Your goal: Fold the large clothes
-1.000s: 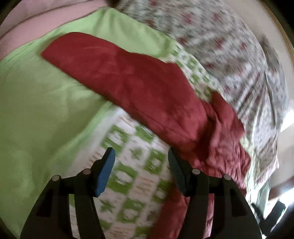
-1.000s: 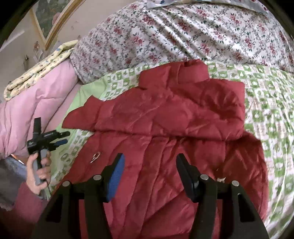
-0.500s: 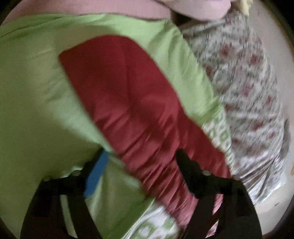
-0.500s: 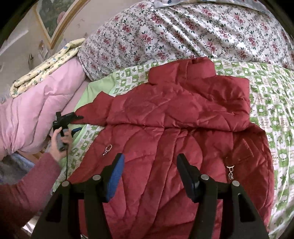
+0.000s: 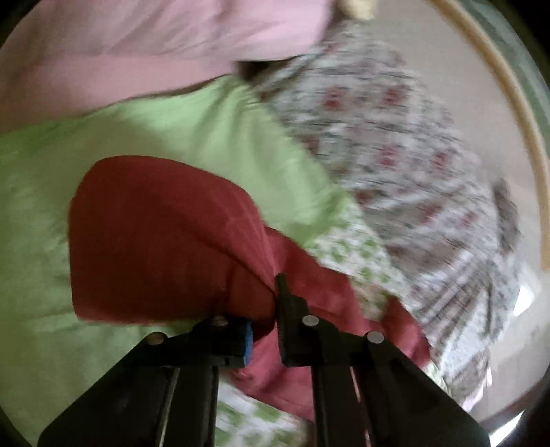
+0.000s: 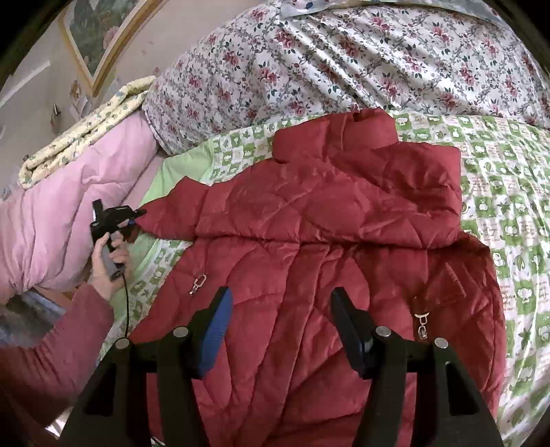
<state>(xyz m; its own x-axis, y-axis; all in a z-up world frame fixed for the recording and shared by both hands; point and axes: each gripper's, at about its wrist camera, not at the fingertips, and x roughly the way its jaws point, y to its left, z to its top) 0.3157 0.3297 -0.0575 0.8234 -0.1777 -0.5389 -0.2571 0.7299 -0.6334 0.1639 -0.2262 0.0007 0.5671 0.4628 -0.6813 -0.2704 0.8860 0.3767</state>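
Note:
A red quilted jacket (image 6: 309,247) lies spread on a green patterned bedsheet (image 6: 508,178), collar toward the far side. One sleeve lies folded across its chest. The other sleeve (image 5: 158,237) stretches to the left. My left gripper (image 5: 264,309) is shut on the end of that sleeve; it also shows in the right wrist view (image 6: 132,216) at the sleeve tip. My right gripper (image 6: 278,309) is open and empty, hovering over the jacket's lower front between two metal zipper pulls.
A pink duvet (image 6: 58,220) with a folded yellow blanket (image 6: 86,130) lies at the left. A floral quilt (image 6: 343,58) is heaped behind the jacket. A framed picture (image 6: 103,31) hangs on the wall. The person's arm in a red-pink sleeve (image 6: 44,357) is at lower left.
My left gripper has gone from open over the sleeve to shut on its end. My right gripper has stayed open over the jacket, drawing back slightly.

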